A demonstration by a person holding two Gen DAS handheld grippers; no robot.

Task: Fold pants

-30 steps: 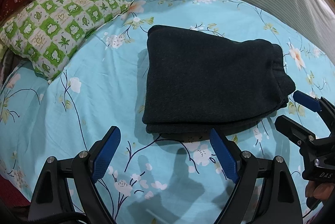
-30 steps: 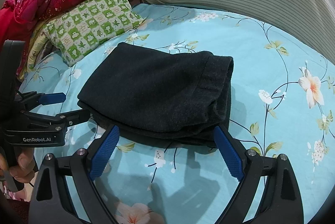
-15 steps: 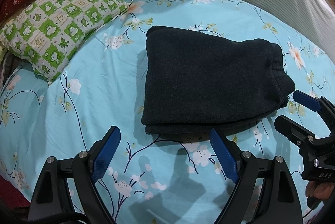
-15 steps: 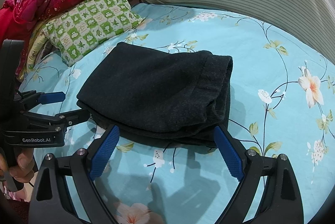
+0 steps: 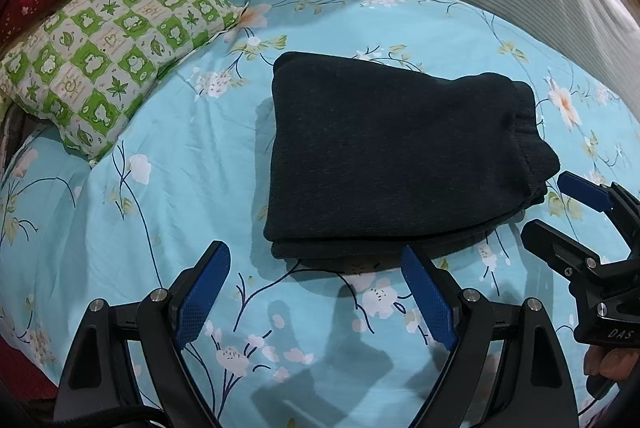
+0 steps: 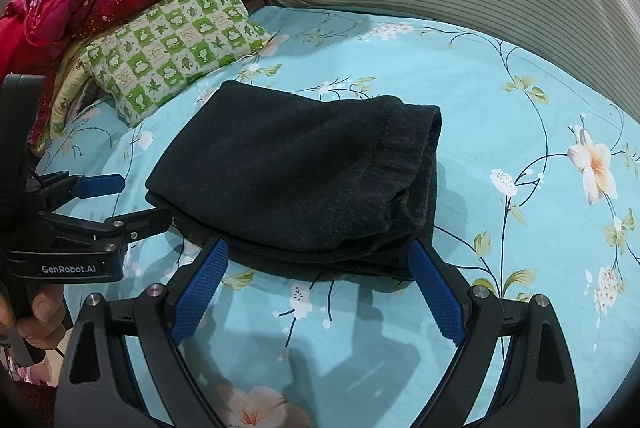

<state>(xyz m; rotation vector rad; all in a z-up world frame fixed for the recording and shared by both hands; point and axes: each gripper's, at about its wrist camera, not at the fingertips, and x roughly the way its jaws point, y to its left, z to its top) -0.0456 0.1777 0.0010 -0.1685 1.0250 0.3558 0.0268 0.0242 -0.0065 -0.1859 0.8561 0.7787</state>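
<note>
Black pants, floral turquoise sheet.

Folded pants lie on the bedsheet, pillow seemingly behind-left.

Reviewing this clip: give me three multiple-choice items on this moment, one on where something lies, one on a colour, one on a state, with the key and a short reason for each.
1. Where do the pants lie?
A. on the floral bedsheet
B. on the checked pillow
C. on the floor

2. What colour are the pads of the left tongs?
A. red
B. blue
C. white

3. What state are the pants in?
A. spread out flat at full length
B. hanging from the right tongs
C. folded into a compact stack

Key: 1 A, they rest on the light blue flowered sheet, apart from the pillow. 2 B, both pads are blue. 3 C, layered edges show along the near side, and both tongs are open and hold nothing.
</note>
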